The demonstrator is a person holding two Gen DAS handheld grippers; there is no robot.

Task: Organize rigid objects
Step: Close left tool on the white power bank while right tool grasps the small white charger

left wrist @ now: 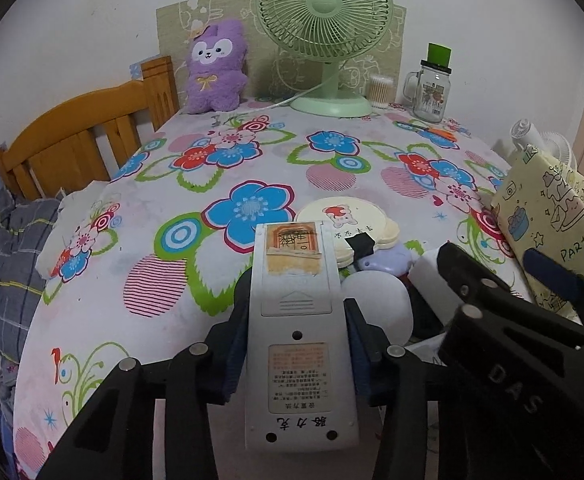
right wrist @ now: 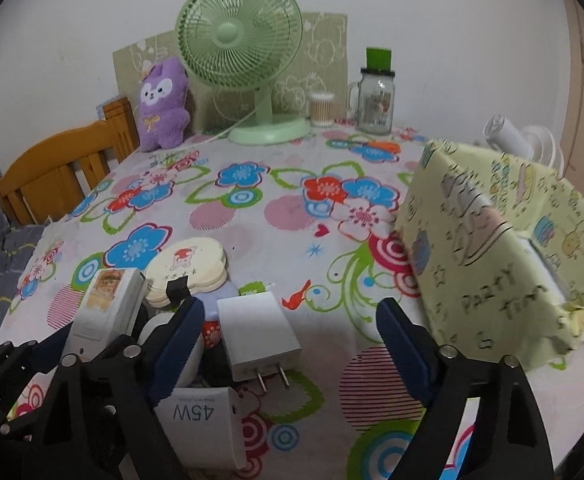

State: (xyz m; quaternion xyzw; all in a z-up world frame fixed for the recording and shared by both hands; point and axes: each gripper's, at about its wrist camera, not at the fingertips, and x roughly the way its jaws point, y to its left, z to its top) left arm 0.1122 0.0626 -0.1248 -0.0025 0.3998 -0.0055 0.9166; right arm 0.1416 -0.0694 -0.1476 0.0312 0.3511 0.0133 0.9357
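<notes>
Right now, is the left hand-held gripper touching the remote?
Touching. In the left wrist view, the left hand-held gripper has both blue pads pressed against the sides of the remote, no gap showing.

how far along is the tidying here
Barely started: nothing visibly sorted yet. In hand: the left gripper is shut on the grey remote control. The right gripper is open around the white charger, not gripping. Left: the round cream boxes, the 45W box, maybe into the yellow box.

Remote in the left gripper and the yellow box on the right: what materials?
Remote: likely hard plastic, matte grey-white; moulded battery door, screw holes, paper labels. Yellow box: probably paper-wrapped card; glossy printed cartoons, creased folds at the corners.
</notes>
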